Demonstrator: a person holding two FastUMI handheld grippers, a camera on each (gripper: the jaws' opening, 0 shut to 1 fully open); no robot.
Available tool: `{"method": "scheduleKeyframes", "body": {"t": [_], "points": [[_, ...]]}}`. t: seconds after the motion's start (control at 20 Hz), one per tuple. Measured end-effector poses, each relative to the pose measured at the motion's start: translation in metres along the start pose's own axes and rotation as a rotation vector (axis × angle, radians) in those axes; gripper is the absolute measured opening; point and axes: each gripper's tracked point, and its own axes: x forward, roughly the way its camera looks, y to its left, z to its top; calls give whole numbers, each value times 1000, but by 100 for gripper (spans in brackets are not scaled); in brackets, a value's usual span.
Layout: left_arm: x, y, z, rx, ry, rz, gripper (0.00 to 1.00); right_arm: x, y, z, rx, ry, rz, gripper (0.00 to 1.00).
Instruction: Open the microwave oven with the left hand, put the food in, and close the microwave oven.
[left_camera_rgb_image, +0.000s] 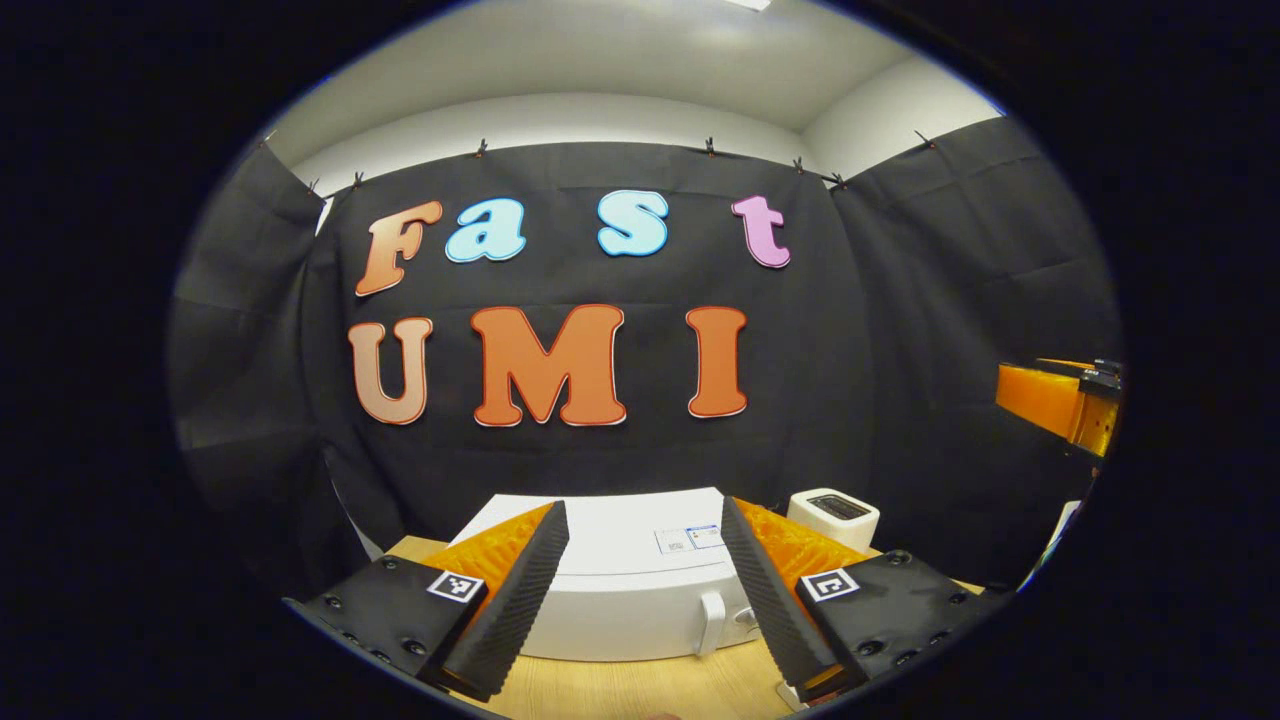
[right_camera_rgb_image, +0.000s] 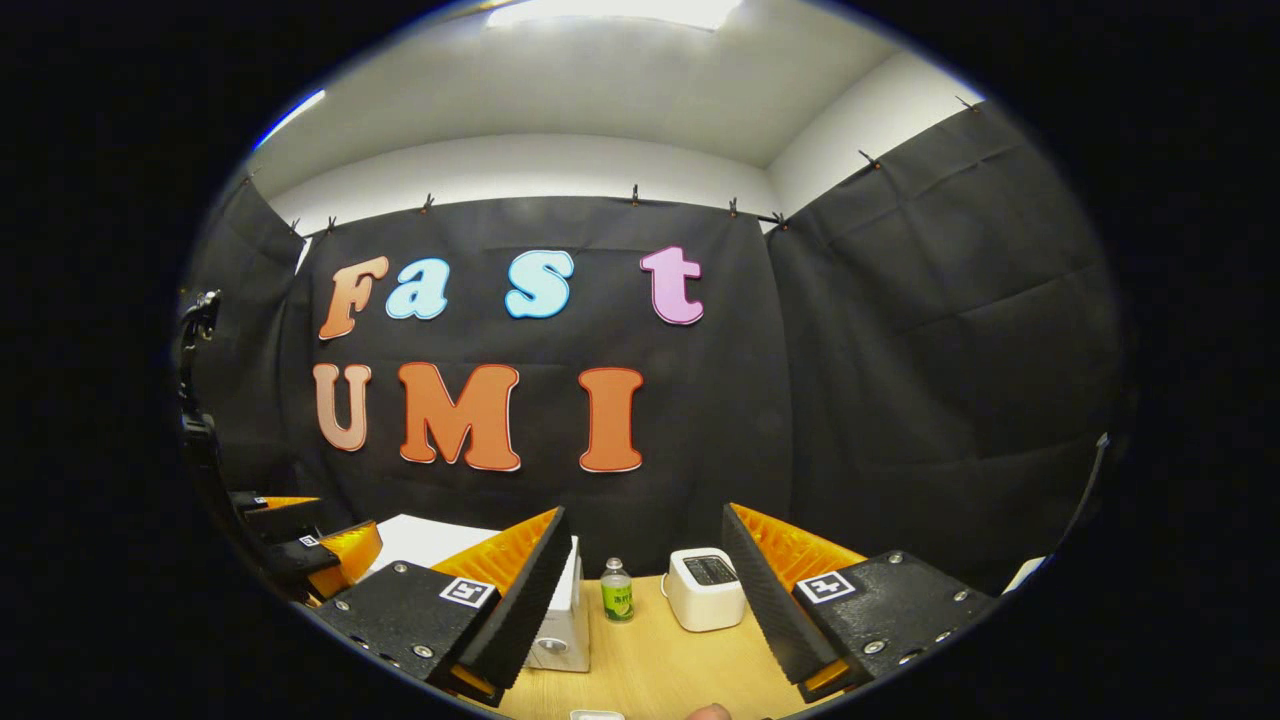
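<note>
Starting in the left gripper view, the left gripper (left_camera_rgb_image: 645, 590) hangs spread wide, empty, before the microwave oven (left_camera_rgb_image: 630, 590), door shut (nothing begun yet). Right gripper view: right gripper (right_camera_rgb_image: 645, 600) likewise agape and empty; I cannot make out any food.

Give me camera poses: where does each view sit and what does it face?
Left gripper view: on the left gripper, facing the closed microwave; own open fingers at the bottom.
Right gripper view: on the right gripper, facing the table, bottle, toaster; own open fingers.
Shared: microwave, toaster, table.
</note>
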Motion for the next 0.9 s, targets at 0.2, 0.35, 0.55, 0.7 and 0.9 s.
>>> {"method": "scheduleKeyframes", "body": {"t": [0.2,0.35,0.55,0.7,0.9], "points": [[6,-14,-20,31,4,2,99,-5,-10,-9,-13,21,-18,94],[11,-25,-46,50,41,3,98,-11,-23,-18,-25,37,-36,98],[23,-44,-83,81,78,-9,100,-16,-39,-29,-32,67,-61,94],[34,-68,-123,112,121,-23,98,-19,-51,-37,-23,96,-77,94],[55,-85,-186,175,219,-4,97,-24,-62,-40,-22,120,-82,94]]}}
